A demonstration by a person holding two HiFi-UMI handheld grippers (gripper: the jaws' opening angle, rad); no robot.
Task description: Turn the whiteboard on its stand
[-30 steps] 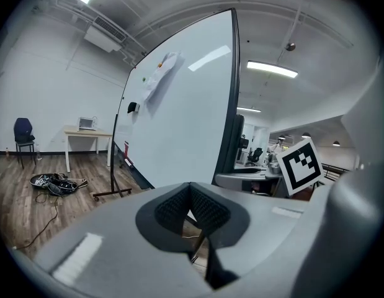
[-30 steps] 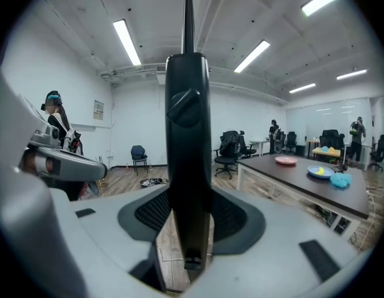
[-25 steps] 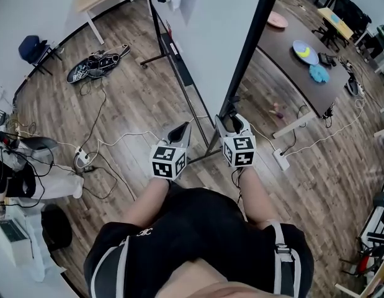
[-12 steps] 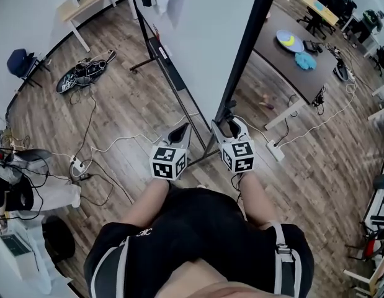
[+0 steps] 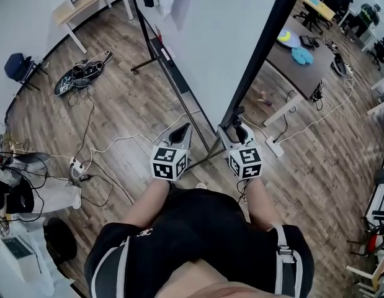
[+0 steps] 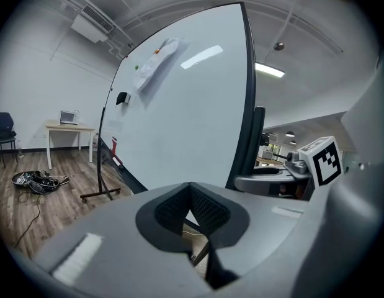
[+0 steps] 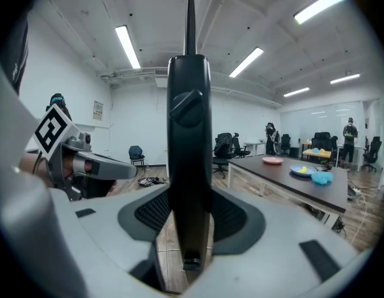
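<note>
Gripping the black upright side frame (image 7: 189, 123) of the large white whiteboard (image 6: 179, 123), the right tongs (image 5: 237, 128) clamp it between their pads; the left tongs (image 6: 190, 197) sit pinched together, empty, just beside.

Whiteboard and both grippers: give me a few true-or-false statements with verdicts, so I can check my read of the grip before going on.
1. The right gripper is clamped on the black side frame of the whiteboard. True.
2. The left gripper grips the board as well. False: its jaws are together on nothing, short of the board.
3. A pale sheet hangs high on the board's face. True.
4. The table beyond the board is bare. False: plates and a blue item lie on it.
</note>
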